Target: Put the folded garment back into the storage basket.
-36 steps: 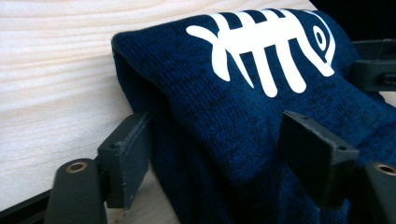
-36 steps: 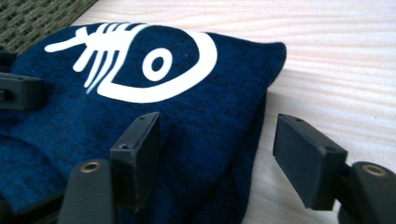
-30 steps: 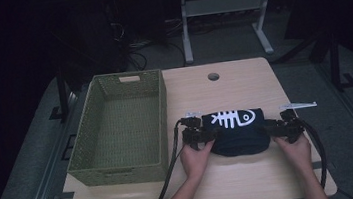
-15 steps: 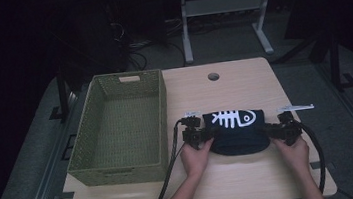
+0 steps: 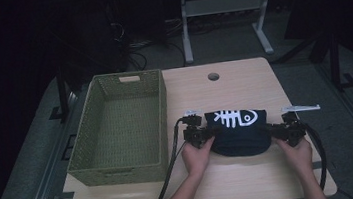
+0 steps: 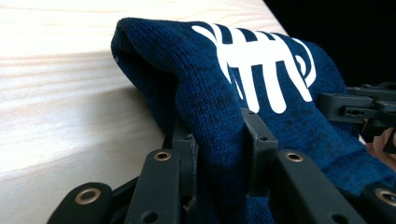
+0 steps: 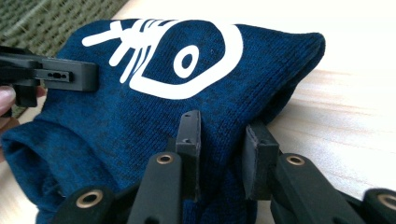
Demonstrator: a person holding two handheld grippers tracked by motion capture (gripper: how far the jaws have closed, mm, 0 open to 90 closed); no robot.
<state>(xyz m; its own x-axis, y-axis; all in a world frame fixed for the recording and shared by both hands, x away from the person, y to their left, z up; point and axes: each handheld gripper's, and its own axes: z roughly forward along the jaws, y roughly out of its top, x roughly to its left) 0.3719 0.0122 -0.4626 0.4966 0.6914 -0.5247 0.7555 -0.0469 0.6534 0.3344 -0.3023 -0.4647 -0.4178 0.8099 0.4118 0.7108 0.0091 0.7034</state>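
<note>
While the navy knit hat [image 5: 238,131] with its white fishbone print lies near the tabletop's [image 5: 239,183] front edge, right of the green basket [image 5: 120,128], your left gripper [image 5: 209,135] has just closed, pinching its left end; your right gripper [image 5: 271,130] pinches its right end.

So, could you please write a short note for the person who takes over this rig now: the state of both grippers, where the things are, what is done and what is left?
Left gripper: jaws have just closed, shut on the left edge of the folded dark blue knitted garment with a white fish-skeleton print.
Right gripper: jaws also just closed, shut on the garment's right edge.
Garment: lying on the light wooden table, to the right of the green woven basket, not lifted.
Done: both sides gripped.
Left: probably lift the garment and place it in the basket.
</note>
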